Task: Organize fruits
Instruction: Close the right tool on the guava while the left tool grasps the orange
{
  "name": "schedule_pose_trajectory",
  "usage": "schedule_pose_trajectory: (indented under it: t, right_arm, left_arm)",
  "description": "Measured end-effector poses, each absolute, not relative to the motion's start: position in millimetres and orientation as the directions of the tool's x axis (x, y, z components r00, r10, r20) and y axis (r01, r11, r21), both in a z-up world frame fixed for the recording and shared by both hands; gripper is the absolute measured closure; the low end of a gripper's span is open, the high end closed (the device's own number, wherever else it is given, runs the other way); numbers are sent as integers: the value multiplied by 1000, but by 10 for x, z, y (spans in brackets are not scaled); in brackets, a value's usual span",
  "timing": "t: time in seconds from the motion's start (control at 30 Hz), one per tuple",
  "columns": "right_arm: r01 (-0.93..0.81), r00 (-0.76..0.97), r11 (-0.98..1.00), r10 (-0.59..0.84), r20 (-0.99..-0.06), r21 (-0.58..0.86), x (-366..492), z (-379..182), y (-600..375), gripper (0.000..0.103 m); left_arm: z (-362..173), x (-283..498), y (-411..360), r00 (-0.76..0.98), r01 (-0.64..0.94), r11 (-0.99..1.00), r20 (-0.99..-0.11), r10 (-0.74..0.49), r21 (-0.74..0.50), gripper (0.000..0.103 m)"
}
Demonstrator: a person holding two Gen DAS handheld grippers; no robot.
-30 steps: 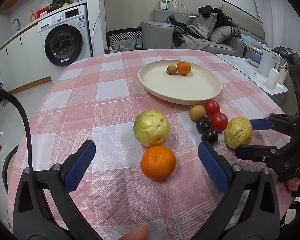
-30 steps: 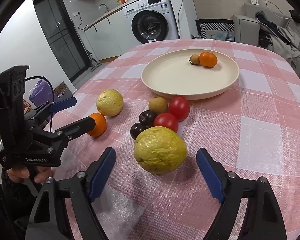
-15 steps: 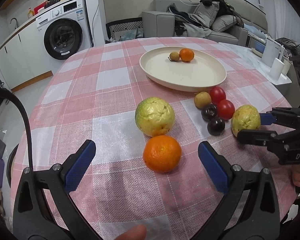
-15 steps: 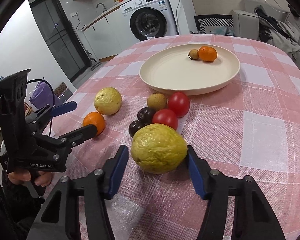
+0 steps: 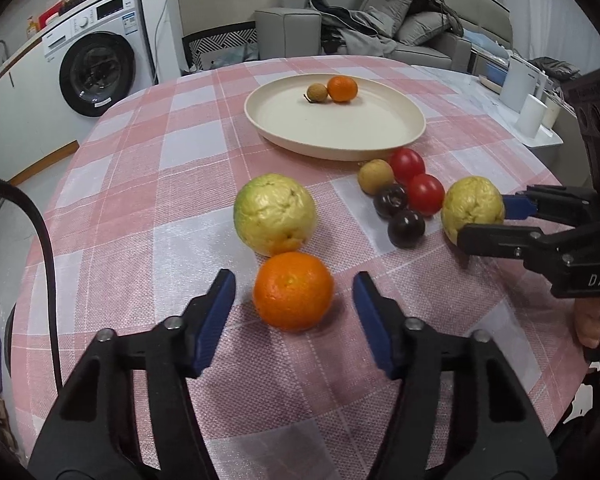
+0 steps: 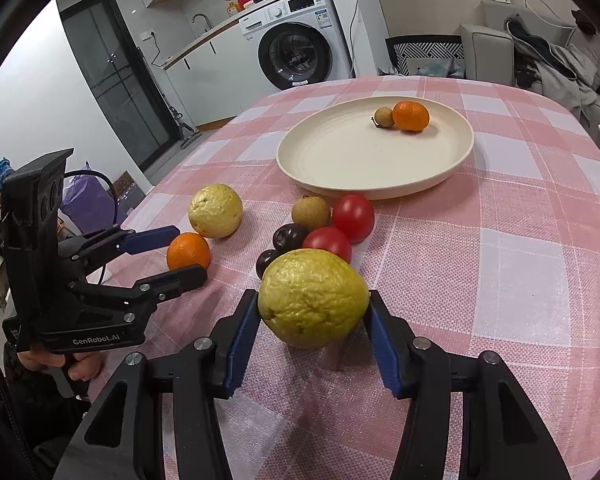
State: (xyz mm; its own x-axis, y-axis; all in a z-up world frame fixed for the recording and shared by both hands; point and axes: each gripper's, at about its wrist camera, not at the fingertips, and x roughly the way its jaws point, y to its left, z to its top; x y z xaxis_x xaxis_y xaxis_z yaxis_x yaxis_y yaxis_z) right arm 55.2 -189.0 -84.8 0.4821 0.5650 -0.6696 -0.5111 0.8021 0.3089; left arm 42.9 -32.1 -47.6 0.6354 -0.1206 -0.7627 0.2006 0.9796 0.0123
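Round table with pink-and-white checked tablecloth (image 5: 147, 184). Cream plate (image 5: 380, 136) toward far side of table, holding one small orange (image 5: 342, 89) and a brown longan (image 5: 316, 92) touching it at the plate's far rim.

Right gripper (image 6: 314, 322) clamped on a yellow-green guava (image 6: 314, 298) near the table's near edge, both blue pads (image 6: 241, 334) pressed against its sides; guava appears to sit on the cloth, lift-off not clear.

Left gripper (image 5: 293, 304) narrowed around a loose orange (image 5: 293, 290) at the near edge, blue fingertips (image 5: 215, 314) flanking it with small gaps either side, not touching.

Second guava (image 5: 275, 213) just beyond that orange, nearly touching it.

Cluster between plate and clamped guava: longan (image 5: 376, 176) just beside plate rim, two red tomatoes (image 5: 418, 182), two dark plums (image 5: 399, 216), all bunched together.

Off the table: washing machine (image 5: 95, 68) at far left, grey sofa (image 5: 400, 32) with clothes piled behind
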Motion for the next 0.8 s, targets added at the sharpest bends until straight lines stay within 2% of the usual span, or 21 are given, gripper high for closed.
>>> schedule_pose_trajectory:
  t: [0.03,0.1,0.8]
  right_arm:
    - [-511,484,803,565,-669,308,549,-844,-1893,49]
    - [-511,487,803,565,-666,307,543,-837,-1902,49]
    - [-510,512,806,565,-647,301,525,-805,-1935,51]
  left_arm:
    - [-490,431,-334,629,208,978,-767,-123,14,60]
    - [-502,427,-352,632,207,978,-767,-108,33,66]
    - [-400,360,-345,657,245,970,-734,-172,-8,66]
